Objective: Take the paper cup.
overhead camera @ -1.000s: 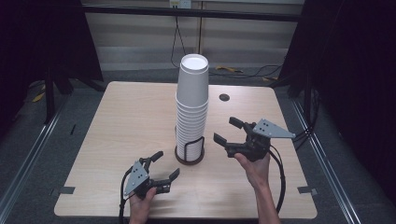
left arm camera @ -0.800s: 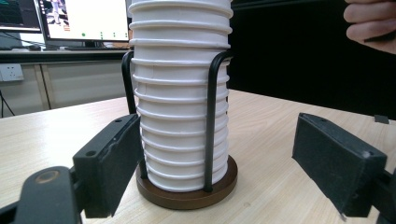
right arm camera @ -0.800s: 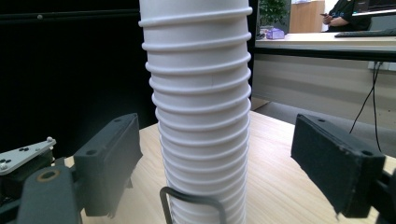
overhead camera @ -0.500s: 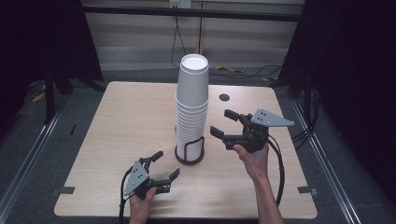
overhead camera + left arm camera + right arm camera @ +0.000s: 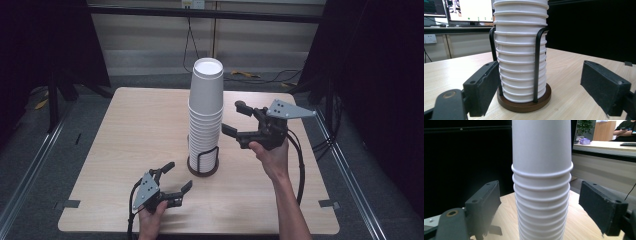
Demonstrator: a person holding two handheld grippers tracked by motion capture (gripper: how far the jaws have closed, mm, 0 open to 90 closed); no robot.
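Right gripper [image 5: 239, 120]: jaws spread, just beside paper cup stack [image 5: 205, 110], not touching.
Left gripper [image 5: 172, 180]: jaws spread, near table [image 5: 125, 130] front edge.
Writing: none readable.

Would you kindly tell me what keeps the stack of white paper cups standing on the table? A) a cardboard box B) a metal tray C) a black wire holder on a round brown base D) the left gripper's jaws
C: the stack of white paper cups stands inside a black wire holder on a round brown base; both grippers' jaws are open and apart from it.
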